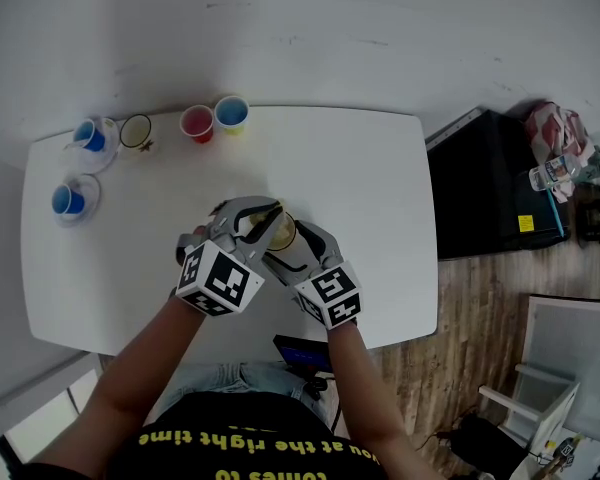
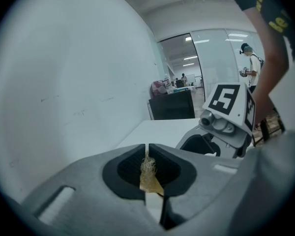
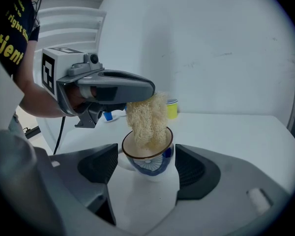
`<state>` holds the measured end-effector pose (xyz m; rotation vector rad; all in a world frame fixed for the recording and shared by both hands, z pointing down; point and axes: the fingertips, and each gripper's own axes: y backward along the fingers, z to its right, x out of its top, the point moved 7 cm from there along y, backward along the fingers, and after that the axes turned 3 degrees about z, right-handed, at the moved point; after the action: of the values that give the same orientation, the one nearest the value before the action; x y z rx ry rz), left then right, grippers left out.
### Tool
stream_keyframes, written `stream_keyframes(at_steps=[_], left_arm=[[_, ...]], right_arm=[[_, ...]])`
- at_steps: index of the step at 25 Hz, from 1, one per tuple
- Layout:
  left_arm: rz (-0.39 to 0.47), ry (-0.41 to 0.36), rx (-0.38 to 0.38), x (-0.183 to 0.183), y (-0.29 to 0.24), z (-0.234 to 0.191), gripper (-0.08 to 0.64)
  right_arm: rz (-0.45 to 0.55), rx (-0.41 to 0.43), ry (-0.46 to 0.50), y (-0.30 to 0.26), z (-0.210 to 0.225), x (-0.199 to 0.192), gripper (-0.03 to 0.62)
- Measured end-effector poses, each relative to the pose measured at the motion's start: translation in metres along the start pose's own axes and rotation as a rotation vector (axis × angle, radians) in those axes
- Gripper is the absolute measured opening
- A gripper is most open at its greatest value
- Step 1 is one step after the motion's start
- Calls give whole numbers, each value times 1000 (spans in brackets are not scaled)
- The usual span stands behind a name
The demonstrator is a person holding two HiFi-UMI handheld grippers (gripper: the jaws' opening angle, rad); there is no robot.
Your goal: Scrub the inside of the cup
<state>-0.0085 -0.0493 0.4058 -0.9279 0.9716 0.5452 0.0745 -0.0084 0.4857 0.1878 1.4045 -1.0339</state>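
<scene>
A white cup with a blue pattern and a brown rim [image 3: 150, 162] stands on the white table [image 1: 380, 198], near the middle in the head view [image 1: 283, 234]. My right gripper [image 3: 147, 159] has a jaw on each side of the cup and is shut on it. My left gripper [image 1: 267, 213] comes in from the left, shut on a tan fibrous scrubber [image 3: 146, 122]. The scrubber hangs down into the cup's mouth. In the left gripper view only a tuft of the scrubber [image 2: 148, 173] shows between the nearly closed jaws of the left gripper [image 2: 147, 148].
At the table's far left stand two blue cups on saucers [image 1: 90, 136] [image 1: 70, 200], a cream cup [image 1: 136, 131], a red cup [image 1: 197, 123] and a yellow cup [image 1: 231, 114]. A black cabinet [image 1: 490, 183] stands right of the table. The table's front edge is just under my hands.
</scene>
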Motion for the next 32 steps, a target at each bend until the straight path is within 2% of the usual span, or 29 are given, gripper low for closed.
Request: stream_keyframes(at_steps=[9, 20, 25, 32], left_arm=[[-27, -48, 2, -5, 18, -5, 25], [14, -26, -30, 6, 30, 14, 25], [47, 2, -53, 13, 23, 20, 26], [62, -4, -49, 20, 11, 21, 26]], right_arm=[[0, 9, -2, -1, 0, 1, 371], [2, 6, -2, -1, 0, 1, 371], [1, 1, -5, -2, -1, 0, 371], [3, -2, -5, -3, -1, 1, 371]])
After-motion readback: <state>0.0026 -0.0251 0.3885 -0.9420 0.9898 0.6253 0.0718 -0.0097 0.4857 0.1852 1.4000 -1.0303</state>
